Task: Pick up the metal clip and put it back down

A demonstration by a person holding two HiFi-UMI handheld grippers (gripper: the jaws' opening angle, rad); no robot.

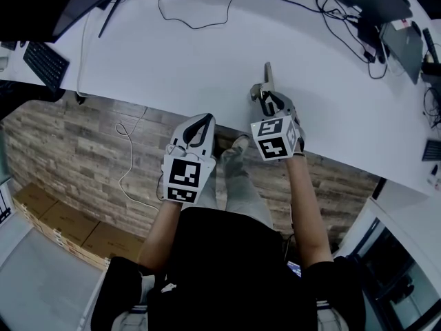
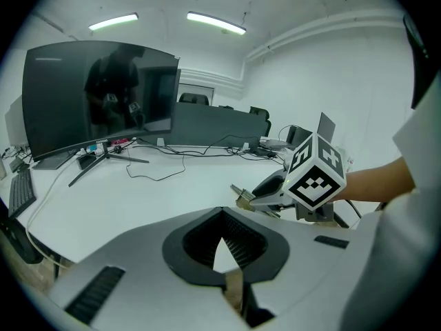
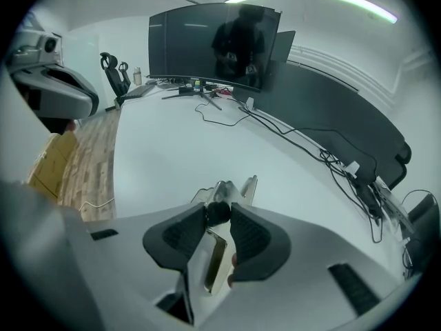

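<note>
Pads (image 3: 253, 238) of right tool (image 3: 219, 214) clamped on half-hidden metal clip (image 3: 222, 188); left tool (image 2: 220, 212) closed, empty.

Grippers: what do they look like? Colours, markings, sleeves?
Both the left gripper and right gripper have light grey moulded bodies. Their fingers are bowed and lined with black ribbed pads. Each bears a white cube printed with black square markers. No cables show on them. The person wears a black top whose sleeves leave the forearms bare.
</note>
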